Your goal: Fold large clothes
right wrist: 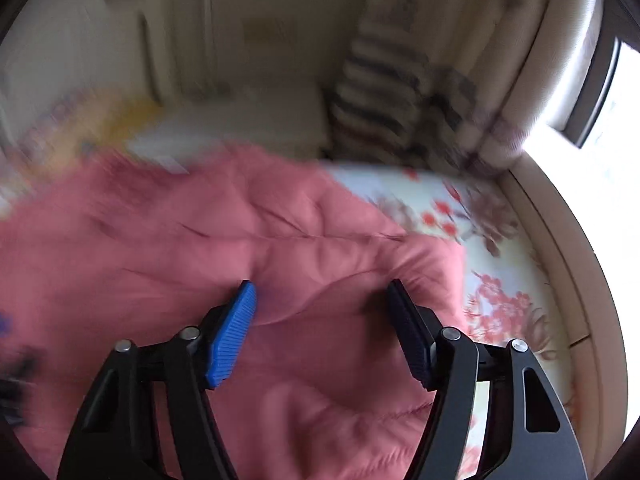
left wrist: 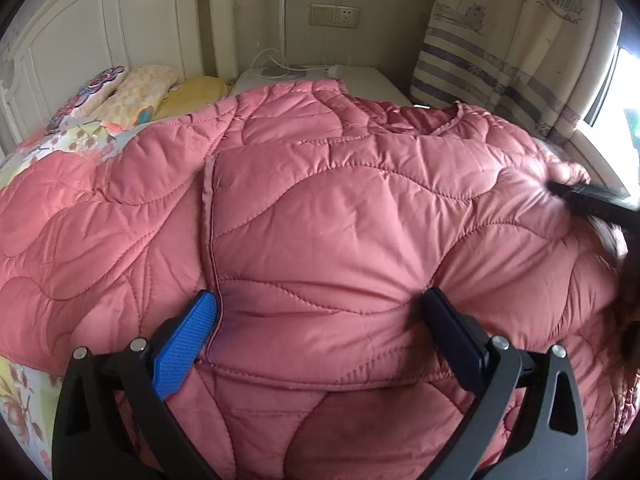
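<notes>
**Both grippers low over the quilted jacket**

Blue-padded fingers (left wrist: 188,340) of the left gripper (left wrist: 320,312) stood wide apart, pressed down into the pink quilted jacket (left wrist: 340,208) beside its front seam (left wrist: 210,240) and closed on nothing. The jacket lay spread across the bed (right wrist: 500,240), covering most of the floral sheet. The right gripper (right wrist: 322,300) hovered near the jacket's right edge, its fingers also apart and empty — that view was smeared, so contact could not be read. To fold well, each gripper should probably pinch the padded fabric deep at an edge, lift together and carry the side across to the seam — puffy layers slip from shallow grips.
</notes>
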Tool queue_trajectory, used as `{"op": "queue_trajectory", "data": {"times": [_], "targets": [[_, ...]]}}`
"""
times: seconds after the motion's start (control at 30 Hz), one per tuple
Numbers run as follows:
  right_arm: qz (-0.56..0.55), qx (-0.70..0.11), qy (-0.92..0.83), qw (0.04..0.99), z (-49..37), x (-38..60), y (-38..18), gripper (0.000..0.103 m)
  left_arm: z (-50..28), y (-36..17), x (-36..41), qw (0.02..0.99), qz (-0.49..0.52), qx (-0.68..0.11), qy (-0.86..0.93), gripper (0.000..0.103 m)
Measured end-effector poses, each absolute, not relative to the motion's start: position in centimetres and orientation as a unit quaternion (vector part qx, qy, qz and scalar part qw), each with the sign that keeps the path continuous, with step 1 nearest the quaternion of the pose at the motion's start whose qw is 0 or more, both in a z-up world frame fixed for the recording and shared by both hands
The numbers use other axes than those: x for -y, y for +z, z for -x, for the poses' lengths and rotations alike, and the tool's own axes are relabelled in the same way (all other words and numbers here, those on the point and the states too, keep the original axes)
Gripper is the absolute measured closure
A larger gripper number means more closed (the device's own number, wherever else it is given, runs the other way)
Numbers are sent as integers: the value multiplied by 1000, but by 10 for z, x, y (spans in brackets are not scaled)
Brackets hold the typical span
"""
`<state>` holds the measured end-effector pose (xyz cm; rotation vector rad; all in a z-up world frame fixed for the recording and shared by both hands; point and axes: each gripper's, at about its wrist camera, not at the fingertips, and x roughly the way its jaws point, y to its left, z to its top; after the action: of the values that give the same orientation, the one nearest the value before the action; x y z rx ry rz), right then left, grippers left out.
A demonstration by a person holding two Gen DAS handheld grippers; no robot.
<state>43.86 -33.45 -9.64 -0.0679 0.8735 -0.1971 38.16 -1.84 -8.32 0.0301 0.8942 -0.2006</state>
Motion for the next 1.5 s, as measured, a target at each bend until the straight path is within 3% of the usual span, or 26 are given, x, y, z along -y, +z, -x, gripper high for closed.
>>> {"op": "queue_trajectory", "data": {"times": [0.23, 0.33, 0.57, 0.73, 0.9, 1.03, 1.2, 1.33, 1.37, 1.43, 1.5], "targets": [[-56, -369, -114, 921, -410, 362, -73, 28, -381, -84, 20, 897, -16, -431, -96, 2], [-46, -425, -104, 898, -418, 361, -101, 24, -381, -83, 19, 897, -14, -431, -97, 2], [-36, -365, -99, 925, -345, 316, -60, 22, -382, -83, 18, 897, -11, -432, -97, 2], [19, -427, -66, 902, -326, 272, -102, 16, -374, -78, 6, 895, 10, -435, -103, 2], [-9, -417, -74, 906, -305, 276, -86, 17, -309, -45, -91, 914, 122, -376, -88, 2], [-1, -387, -63, 920, -278, 263, -77, 17, -260, -45, -229, 916, 239, -321, 27, 2], [-16, -400, -57, 915, -277, 258, -109, 17, -241, -66, -367, 863, 400, -294, 95, 3], [-31, -393, -47, 918, -277, 262, -109, 17, -260, -62, -408, 860, 417, -276, 104, 3], [-36, -394, -45, 917, -277, 264, -109, 17, -266, -60, -412, 858, 420, -274, 112, 7], [-44, -389, -39, 919, -276, 267, -108, 17, -281, -56, -417, 852, 432, -273, 110, 33], [-54, -382, -32, 922, -273, 271, -107, 17, -303, -57, -411, 837, 450, -295, 94, 88]]}}
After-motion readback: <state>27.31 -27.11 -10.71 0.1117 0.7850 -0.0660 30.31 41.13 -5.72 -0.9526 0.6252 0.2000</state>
